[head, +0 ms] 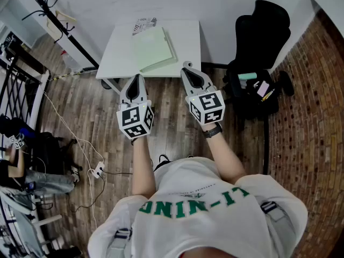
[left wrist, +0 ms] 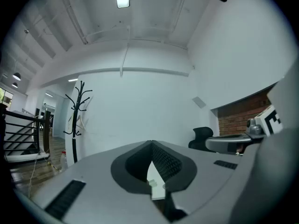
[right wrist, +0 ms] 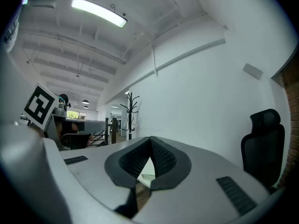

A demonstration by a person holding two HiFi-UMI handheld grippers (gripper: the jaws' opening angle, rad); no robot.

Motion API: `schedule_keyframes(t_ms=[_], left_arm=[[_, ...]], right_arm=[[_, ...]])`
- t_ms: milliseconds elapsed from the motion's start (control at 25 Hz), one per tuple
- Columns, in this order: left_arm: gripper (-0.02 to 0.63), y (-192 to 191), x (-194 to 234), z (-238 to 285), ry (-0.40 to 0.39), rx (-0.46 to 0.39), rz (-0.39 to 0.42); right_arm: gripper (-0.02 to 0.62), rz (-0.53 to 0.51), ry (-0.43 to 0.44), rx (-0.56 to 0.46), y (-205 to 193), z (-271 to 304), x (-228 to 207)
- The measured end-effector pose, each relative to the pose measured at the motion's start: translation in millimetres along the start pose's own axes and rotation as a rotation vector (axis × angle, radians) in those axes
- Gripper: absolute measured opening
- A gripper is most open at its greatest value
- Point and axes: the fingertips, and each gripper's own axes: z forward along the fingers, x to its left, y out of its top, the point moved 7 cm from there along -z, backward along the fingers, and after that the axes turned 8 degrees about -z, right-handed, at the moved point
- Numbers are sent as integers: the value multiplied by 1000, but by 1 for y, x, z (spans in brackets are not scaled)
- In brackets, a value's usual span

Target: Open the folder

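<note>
Wooden floor (head: 166,90) lies open at frame centre; the white table (head: 189,36) above is bare right of the folder (head: 153,48). An office chair (head: 260,36) blocks the right side.

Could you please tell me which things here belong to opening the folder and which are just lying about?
For the job: green folder, white table, left gripper, right gripper.
Lying about: black office chair, coat rack, printed paper.

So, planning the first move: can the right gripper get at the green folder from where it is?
Probably yes. The right gripper, jaws shut and empty, hovers at the table's near edge, and nothing stands between it and the green folder lying flat. Its jaws must open first.
</note>
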Motion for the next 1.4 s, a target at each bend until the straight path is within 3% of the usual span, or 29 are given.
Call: schedule_keyframes(t_ms=[240,600,800,1120,1400], left_arm=[[14,-22,-22,2,-21,47,31],[12,-38,-2,53,-32,60,24],[14,-41,36,120,-66,48,11],[14,-9,114,240,-103,19,10],[14,-12,164,312,-152,35,9]], right_arm=[[15,74,3,14,-22,-9,-15],[15,132,14,65,-54,35,-32],[17,117,2,83,-64,105,-48],[17,80,-5,81,-36,246,-70],[17,40,-21,100,-41,345,-74]])
